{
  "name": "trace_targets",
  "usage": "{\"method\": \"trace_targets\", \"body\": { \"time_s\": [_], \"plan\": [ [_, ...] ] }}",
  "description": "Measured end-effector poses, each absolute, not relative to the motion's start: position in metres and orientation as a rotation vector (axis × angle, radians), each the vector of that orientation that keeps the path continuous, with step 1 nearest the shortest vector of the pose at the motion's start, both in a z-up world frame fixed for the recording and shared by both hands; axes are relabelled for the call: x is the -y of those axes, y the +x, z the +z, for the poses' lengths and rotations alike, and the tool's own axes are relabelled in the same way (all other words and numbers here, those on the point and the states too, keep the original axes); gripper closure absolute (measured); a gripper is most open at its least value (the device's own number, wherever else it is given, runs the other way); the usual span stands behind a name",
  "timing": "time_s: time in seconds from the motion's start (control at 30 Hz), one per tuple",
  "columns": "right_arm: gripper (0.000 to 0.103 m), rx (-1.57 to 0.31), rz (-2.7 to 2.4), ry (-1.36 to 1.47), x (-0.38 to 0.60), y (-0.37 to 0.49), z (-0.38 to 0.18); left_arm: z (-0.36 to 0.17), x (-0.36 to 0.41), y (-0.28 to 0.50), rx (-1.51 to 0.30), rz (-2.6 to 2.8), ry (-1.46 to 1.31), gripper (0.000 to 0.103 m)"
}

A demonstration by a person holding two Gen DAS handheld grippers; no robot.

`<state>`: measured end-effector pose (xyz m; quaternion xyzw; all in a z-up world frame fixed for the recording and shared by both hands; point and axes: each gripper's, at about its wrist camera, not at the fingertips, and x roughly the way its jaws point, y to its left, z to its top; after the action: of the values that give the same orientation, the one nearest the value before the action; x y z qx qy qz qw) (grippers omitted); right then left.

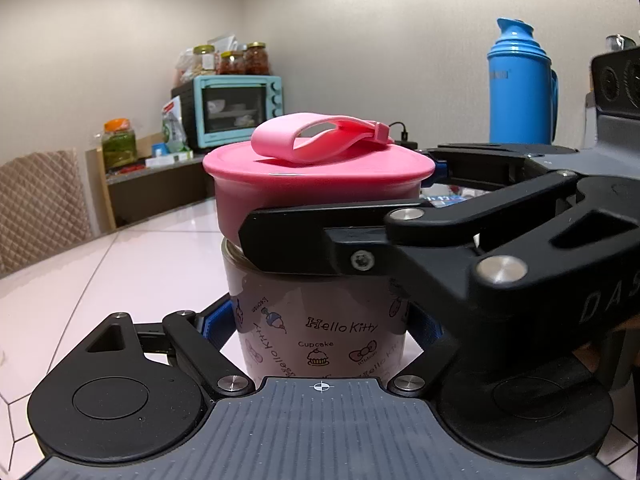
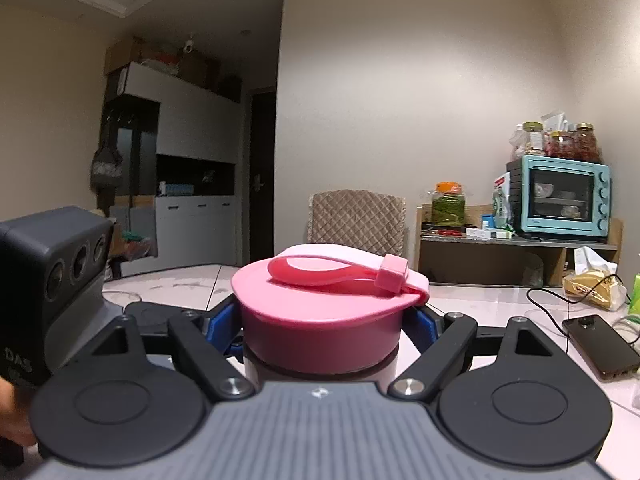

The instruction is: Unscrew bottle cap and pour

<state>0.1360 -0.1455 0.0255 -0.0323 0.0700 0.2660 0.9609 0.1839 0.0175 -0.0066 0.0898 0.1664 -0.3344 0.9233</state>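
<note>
bottle (image 1: 320, 332): base hidden by gripper body | blue thermos (image 1: 520, 84): foot hidden | phone (image 2: 604, 346): partly hidden

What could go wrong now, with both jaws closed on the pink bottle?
1. The left gripper holds only the printed body; if it slips, the whole bottle may turn with the pink cap.
2. The strap lies loose on the cap and could catch.
3. A phone lies close by, so spilled liquid could reach it.

A glossy white tiled worktop (image 2: 500, 300) is seen; a black phone (image 2: 602, 346) with a cable, a yellow bag (image 2: 592, 284) and the pink-lidded bottle (image 2: 320, 320) are set on it.
</note>
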Motion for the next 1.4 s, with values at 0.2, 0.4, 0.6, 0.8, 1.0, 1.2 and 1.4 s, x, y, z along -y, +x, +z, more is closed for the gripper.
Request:
{"method": "trace_targets", "body": {
  "time_s": [0.2, 0.4, 0.6, 0.8, 1.0, 1.2, 1.4],
  "plan": [
    [0.018, -0.178, 0.669, -0.132, 0.156, 0.149, 0.036, -0.006, -0.016, 0.180, -0.343, -0.687, 0.183, 0.013],
    [0.018, -0.239, 0.893, -0.163, 0.178, 0.174, 0.048, -0.006, -0.016, 0.180, -0.342, -0.687, 0.183, 0.013],
    [0.018, -0.266, 1.069, -0.113, 0.194, 0.198, 0.049, -0.006, -0.012, 0.177, -0.343, -0.688, 0.182, 0.013],
    [0.014, -0.230, 1.032, -0.113, 0.194, 0.191, 0.051, -0.005, -0.012, 0.177, -0.343, -0.690, 0.180, 0.013],
    [0.006, -0.185, 0.920, -0.104, 0.191, 0.166, 0.045, -0.004, -0.012, 0.177, -0.344, -0.689, 0.179, 0.013],
    [0.004, -0.168, 0.773, -0.096, 0.182, 0.149, 0.042, -0.004, -0.012, 0.177, -0.344, -0.689, 0.179, 0.013],
    [0.003, -0.172, 0.689, -0.088, 0.170, 0.148, 0.037, -0.004, -0.011, 0.177, -0.344, -0.689, 0.180, 0.013]
  ]
}}
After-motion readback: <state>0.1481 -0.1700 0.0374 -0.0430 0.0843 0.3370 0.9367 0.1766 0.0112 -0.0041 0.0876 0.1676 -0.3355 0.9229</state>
